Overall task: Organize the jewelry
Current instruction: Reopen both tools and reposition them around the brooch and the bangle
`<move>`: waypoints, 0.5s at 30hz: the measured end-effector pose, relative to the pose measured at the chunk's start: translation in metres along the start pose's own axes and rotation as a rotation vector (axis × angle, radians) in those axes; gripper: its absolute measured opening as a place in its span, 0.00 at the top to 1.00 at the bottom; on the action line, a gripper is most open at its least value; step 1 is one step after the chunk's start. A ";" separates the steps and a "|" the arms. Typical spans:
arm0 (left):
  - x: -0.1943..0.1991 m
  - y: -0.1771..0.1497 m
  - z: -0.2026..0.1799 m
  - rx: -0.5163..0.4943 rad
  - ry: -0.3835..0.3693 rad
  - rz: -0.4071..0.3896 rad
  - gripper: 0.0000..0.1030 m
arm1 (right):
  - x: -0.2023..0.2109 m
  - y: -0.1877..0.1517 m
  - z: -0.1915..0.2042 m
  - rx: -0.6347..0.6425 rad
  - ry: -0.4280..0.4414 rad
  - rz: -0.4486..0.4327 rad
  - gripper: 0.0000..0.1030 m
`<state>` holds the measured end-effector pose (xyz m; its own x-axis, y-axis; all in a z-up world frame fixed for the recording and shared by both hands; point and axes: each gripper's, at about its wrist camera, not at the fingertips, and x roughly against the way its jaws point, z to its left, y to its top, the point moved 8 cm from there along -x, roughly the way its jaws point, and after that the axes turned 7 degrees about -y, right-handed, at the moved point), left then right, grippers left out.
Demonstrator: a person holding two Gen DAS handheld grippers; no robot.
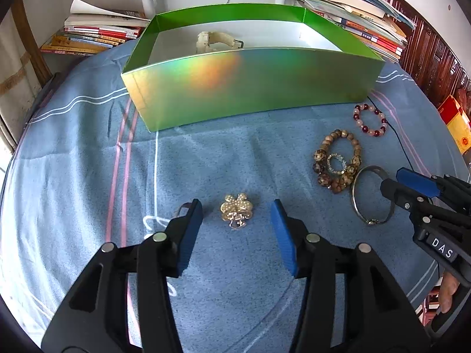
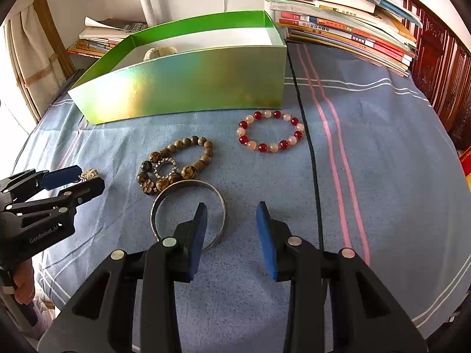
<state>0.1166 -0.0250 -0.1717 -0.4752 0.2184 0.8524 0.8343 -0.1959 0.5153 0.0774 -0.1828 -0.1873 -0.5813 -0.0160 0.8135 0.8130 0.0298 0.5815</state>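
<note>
Now we hold our left gripper (image 1: 237,209) wide open around the pearl brooch (image 1: 236,210) on the blue cloth (image 1: 88,176), pads on either side, not touching. Our right gripper (image 2: 231,210) is open too, its left pad over the silver bangle (image 2: 188,185). Beyond lie the wooden bracelet (image 2: 179,161), red bracelet (image 2: 270,131) and green box (image 2: 188,88).

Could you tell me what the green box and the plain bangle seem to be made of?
The green box looks like thin card with a glossy foil finish: rainbow sheen, sharp folded edges. The bangle looks like polished grey metal, probably steel or silver: it reflects light along its thin flat band.
</note>
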 end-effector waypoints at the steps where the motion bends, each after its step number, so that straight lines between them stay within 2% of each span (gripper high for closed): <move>1: 0.000 0.000 -0.001 -0.002 0.001 -0.001 0.51 | -0.001 0.001 0.001 0.002 -0.001 -0.001 0.64; 7: -0.002 0.001 -0.004 -0.014 -0.004 -0.015 0.48 | -0.002 0.001 0.005 0.017 -0.010 -0.008 0.58; 15: -0.001 0.000 -0.001 -0.008 -0.009 -0.027 0.47 | -0.003 0.000 0.011 0.031 -0.002 -0.021 0.44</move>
<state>0.1171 -0.0262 -0.1722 -0.4952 0.2321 0.8372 0.8188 -0.1973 0.5391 0.0788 -0.1718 -0.1893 -0.5984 -0.0149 0.8010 0.7991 0.0609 0.5981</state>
